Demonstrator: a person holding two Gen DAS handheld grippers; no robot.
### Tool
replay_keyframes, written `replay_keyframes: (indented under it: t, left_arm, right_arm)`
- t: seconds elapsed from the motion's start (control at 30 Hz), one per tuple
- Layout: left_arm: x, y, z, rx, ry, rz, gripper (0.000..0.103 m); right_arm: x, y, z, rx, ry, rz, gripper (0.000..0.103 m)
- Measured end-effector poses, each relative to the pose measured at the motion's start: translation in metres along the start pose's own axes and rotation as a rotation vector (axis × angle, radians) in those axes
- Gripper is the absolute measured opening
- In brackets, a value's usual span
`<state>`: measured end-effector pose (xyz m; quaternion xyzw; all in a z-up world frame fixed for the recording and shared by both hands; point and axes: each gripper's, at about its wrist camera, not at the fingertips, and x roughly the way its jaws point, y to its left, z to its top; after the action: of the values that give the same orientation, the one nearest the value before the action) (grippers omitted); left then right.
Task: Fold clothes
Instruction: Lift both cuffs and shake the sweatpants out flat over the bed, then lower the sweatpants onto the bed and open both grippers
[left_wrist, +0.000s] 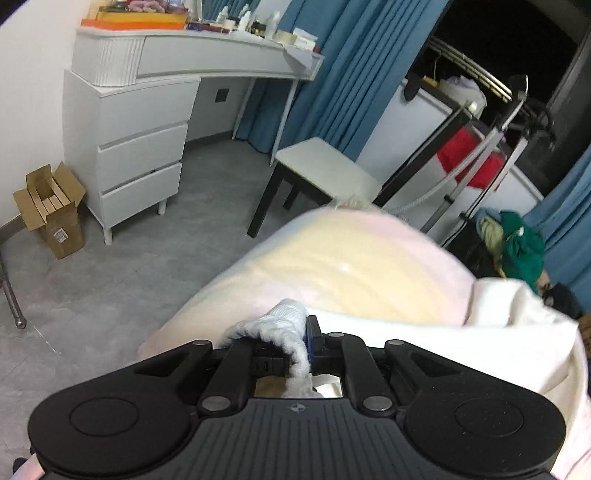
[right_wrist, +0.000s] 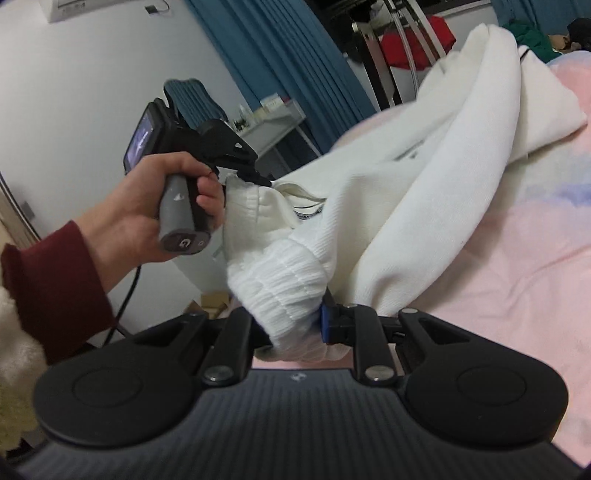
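Gripping left tongs (right_wrist: 255, 177), sweatshirt (right_wrist: 424, 177) pinched

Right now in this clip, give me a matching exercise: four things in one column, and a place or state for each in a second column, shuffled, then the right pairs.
Things:
1. ribbed white knit cuff
2. open brown cardboard box
3. white-topped stool with dark legs
4. bright red cloth

Places or states:
A. on the grey floor beside the white drawer unit
B. on the metal rack by the blue curtain
C. pinched in the right gripper
D. standing past the far end of the pink bed cover

Pairs: 1-C, 2-A, 3-D, 4-B
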<state>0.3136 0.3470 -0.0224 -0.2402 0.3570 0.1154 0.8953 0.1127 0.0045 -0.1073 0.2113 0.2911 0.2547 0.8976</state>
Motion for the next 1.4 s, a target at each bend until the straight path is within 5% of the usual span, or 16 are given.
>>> replay_keyframes:
  t: [0.17, 0.23, 0.27, 0.3, 0.33, 0.5, 0.7, 0.9, 1.17, 1.4]
  left_arm:
    - [-0.020, 0.011, -0.020, 0.029, -0.007, -0.053, 0.018]
    - [-0.038, 0.011, -0.032, 0.068, -0.001, -0.089, 0.036]
    - [-0.047, 0.010, -0.038, 0.090, -0.010, -0.090, 0.043]
    - [-0.057, 0.010, -0.043, 0.112, -0.023, -0.086, 0.060]
    - [-0.070, 0.008, -0.051, 0.140, -0.041, -0.081, 0.065]
    - [-0.131, -0.013, -0.095, 0.301, -0.126, -0.095, 0.066]
    - [-0.189, -0.052, -0.158, 0.368, -0.181, -0.203, 0.069]
    - [-0.224, -0.115, -0.223, 0.455, -0.239, -0.303, 0.071]
    - [-0.209, -0.170, -0.297, 0.540, -0.284, -0.379, 0.072]
    - [-0.167, -0.166, -0.320, 0.567, -0.234, -0.376, 0.072]
  right_arm:
    - [0.001, -0.010, 0.000, 0.024, 0.037, 0.003, 0.040]
    - [0.002, -0.007, 0.005, 0.002, 0.058, 0.021, 0.078]
    - [-0.001, -0.003, 0.005, -0.018, 0.055, 0.021, 0.083]
    - [-0.004, 0.001, 0.004, -0.039, 0.051, 0.020, 0.085]
    - [-0.007, 0.005, 0.005, -0.067, 0.048, 0.014, 0.084]
    - [-0.037, 0.012, 0.017, -0.130, 0.000, 0.003, 0.084]
    - [-0.092, -0.007, 0.046, -0.210, -0.102, -0.045, 0.084]
    - [-0.141, -0.043, 0.075, -0.290, -0.193, -0.177, 0.084]
    - [-0.159, -0.110, 0.086, -0.287, -0.217, -0.318, 0.084]
    - [-0.156, -0.136, 0.079, -0.226, -0.217, -0.330, 0.084]
